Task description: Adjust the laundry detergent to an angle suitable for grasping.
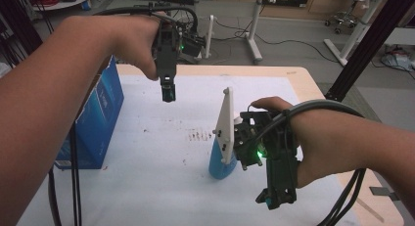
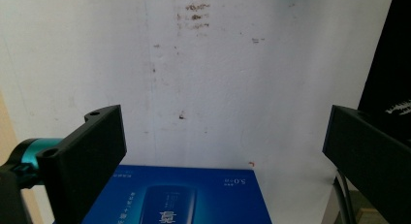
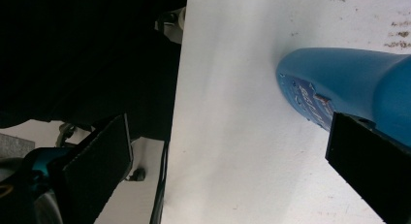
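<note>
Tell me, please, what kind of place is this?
Probably a lab or workshop. A wooden table under a stained white sheet stands on grey floor with loose black cables; a white height-adjustable desk and a wheeled stool stand behind.

Free room and obstacles. The white-covered bench (image 1: 161,162) lies bare between the blue box (image 1: 95,121) at its left edge and the blue bottle (image 1: 221,160) near the middle — a wide lane. Left hand-held gripper (image 1: 168,95) hangs above that lane; right hand-held gripper (image 1: 274,199) sits just beside the bottle, possibly touching — unclear.
</note>
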A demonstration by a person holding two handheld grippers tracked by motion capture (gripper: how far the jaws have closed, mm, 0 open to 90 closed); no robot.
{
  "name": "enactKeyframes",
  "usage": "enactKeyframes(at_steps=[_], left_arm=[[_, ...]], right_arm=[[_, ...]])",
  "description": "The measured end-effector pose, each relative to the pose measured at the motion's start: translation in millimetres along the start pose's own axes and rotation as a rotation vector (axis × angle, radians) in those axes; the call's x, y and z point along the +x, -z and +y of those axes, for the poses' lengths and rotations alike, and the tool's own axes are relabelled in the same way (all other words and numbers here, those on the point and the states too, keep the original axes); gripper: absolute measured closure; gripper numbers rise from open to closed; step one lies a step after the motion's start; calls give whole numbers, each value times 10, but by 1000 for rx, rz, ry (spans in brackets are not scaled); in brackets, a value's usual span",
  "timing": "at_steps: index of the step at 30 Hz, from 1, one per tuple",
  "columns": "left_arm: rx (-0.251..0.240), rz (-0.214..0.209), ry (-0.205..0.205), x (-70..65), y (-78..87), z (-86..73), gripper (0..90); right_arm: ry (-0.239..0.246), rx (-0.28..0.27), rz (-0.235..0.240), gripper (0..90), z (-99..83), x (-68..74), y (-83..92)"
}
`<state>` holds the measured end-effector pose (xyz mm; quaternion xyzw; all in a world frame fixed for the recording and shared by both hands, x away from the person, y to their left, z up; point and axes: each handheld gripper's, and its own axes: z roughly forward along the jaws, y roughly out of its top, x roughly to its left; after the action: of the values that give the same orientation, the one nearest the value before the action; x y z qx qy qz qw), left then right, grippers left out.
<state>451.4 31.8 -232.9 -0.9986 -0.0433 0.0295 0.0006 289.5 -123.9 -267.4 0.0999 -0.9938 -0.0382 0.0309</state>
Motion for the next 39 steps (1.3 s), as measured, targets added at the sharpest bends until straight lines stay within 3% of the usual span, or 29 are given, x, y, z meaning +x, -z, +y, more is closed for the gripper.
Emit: enactKeyframes(at_steps=[3, 5, 6, 9, 10, 11, 18, 19, 24, 28, 31, 39], left_arm=[[0, -1, -8, 4, 8, -1, 17], [-5, 1, -1, 8, 11, -5, 17], [-7, -1, 1, 12, 9, -6, 17], [-5, -15, 10, 29, -11, -5, 17], [2, -10, 10, 35, -17, -4, 17], [2, -8, 21, 27, -26, -6, 17], [-13, 0, 25, -66, 8, -7, 17], [-21, 5, 22, -75, 20, -11, 17], [-41, 9, 41, -149, 33, -56, 17], [-64, -4, 64, -214, 27, -96, 17], [-74, -12, 73, -263, 7, -117, 17], [-92, 0, 91, -441, 17, -173, 17]], right_arm=[[11, 1, 2, 18, -3, -6, 5], [-29, 0, 12, 18, -3, 19, 11], [11, -5, 2, 18, -16, -13, 16], [-17, -7, 10, 17, -20, 14, 24], [5, 2, 4, 18, -31, 2, 24], [-24, -3, 9, 18, -33, 25, 26], [1, 0, -20, 18, -128, 47, 24], [-17, -9, -16, 18, -147, 62, 28], [7, -22, -33, 18, -299, 63, 5], [-45, 3, -31, 18, -424, 105, -20], [-30, 2, -45, 18, -529, 81, -43], [-74, 4, -38, 18, -806, 46, -41]])
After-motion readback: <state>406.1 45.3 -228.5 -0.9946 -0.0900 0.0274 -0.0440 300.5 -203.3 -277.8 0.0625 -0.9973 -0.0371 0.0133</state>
